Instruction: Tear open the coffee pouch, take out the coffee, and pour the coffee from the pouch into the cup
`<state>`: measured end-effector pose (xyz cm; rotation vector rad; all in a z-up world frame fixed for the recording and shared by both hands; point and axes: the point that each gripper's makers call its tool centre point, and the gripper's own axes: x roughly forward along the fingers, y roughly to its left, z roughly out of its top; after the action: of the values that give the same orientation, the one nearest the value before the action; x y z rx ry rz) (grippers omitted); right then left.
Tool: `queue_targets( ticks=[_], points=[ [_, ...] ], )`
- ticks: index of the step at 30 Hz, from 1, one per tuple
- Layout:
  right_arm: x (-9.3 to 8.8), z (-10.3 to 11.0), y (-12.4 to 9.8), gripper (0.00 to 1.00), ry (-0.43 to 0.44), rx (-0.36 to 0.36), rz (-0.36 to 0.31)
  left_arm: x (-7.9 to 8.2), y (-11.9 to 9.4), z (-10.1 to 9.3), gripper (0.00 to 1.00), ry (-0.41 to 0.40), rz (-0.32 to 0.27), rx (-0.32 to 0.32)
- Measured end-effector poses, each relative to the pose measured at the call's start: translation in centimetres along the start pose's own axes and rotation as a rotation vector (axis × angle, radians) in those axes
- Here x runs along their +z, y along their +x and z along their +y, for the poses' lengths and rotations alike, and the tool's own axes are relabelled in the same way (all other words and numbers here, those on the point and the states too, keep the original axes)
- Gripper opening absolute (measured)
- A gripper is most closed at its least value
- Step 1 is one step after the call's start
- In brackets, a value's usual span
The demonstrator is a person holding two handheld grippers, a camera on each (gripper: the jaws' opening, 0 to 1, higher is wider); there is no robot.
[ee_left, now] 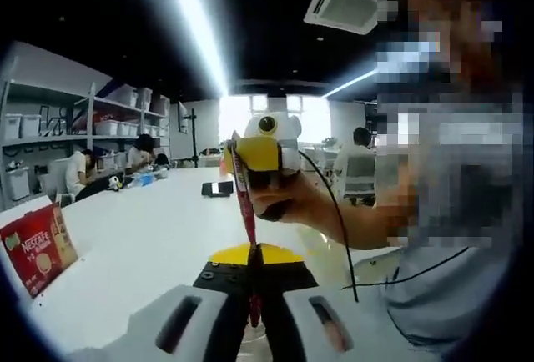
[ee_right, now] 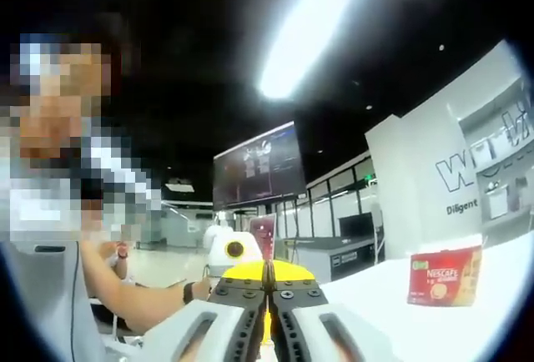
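Observation:
A thin red coffee pouch (ee_left: 244, 212) stands edge-on above the white table (ee_left: 142, 245), stretched between both grippers. In the left gripper view my left gripper (ee_left: 254, 255) is shut on the pouch's lower end. My right gripper (ee_left: 244, 160), held in a hand (ee_left: 288, 199), is shut on its upper end. In the right gripper view my right gripper (ee_right: 269, 274) has its jaws together, with a sliver of the pouch (ee_right: 267, 327) between them. The left gripper (ee_right: 231, 252) faces it just beyond. A red Nescafe box (ee_left: 37, 249) (ee_right: 445, 277) stands on the table.
The person holding the grippers stands close on the right of the left gripper view, with a black cable (ee_left: 338, 228) hanging from the right gripper. A black flat object (ee_left: 219, 188) lies further along the table. People sit at the far end, beside shelves (ee_left: 50, 128) with bins.

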<state>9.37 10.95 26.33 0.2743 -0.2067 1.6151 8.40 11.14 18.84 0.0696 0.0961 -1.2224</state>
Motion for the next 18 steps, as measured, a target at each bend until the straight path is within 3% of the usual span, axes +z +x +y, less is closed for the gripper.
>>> queue_targets(
  ticks=[2,3,4,8,9,12,13,14,15,18],
  points=[
    [0.6,-0.1,-0.3,0.0,0.004,0.001,-0.02,-0.4,-0.1,0.2,0.15,-0.011,0.01,0.009],
    [0.9,-0.1,-0.4,0.0,0.003,0.002,-0.025,-0.7,-0.2,0.2,0.06,-0.011,0.019,0.01],
    [0.9,-0.1,-0.3,0.0,-0.001,0.001,-0.017,-0.8,-0.4,0.2,0.04,0.031,0.018,0.013],
    [0.9,-0.1,-0.2,0.0,-0.011,0.002,-0.015,-0.7,-0.2,0.1,0.04,0.038,0.007,0.002],
    [1.0,-0.1,-0.2,0.0,-0.008,0.003,-0.022,-0.6,-0.2,0.4,0.05,0.023,0.0,0.023],
    [1.1,-0.1,-0.3,0.0,-0.01,0.001,-0.026,0.0,-0.3,1.0,0.32,-0.028,-0.045,0.06],
    [1.1,-0.2,-0.3,0.0,-0.009,0.0,-0.026,0.0,-0.4,0.9,0.27,-0.043,-0.049,0.044],
    [1.0,-0.1,-0.4,0.0,-0.007,0.0,-0.027,0.0,-0.6,0.8,0.16,-0.029,-0.048,0.042],
    [0.9,-0.1,-0.4,0.0,-0.006,-0.002,-0.026,0.0,-0.8,1.0,0.04,0.028,-0.042,0.053],
    [0.6,-0.2,-0.4,0.0,-0.001,-0.004,-0.02,-0.4,-0.6,0.8,0.03,0.062,-0.029,0.048]
  ],
)
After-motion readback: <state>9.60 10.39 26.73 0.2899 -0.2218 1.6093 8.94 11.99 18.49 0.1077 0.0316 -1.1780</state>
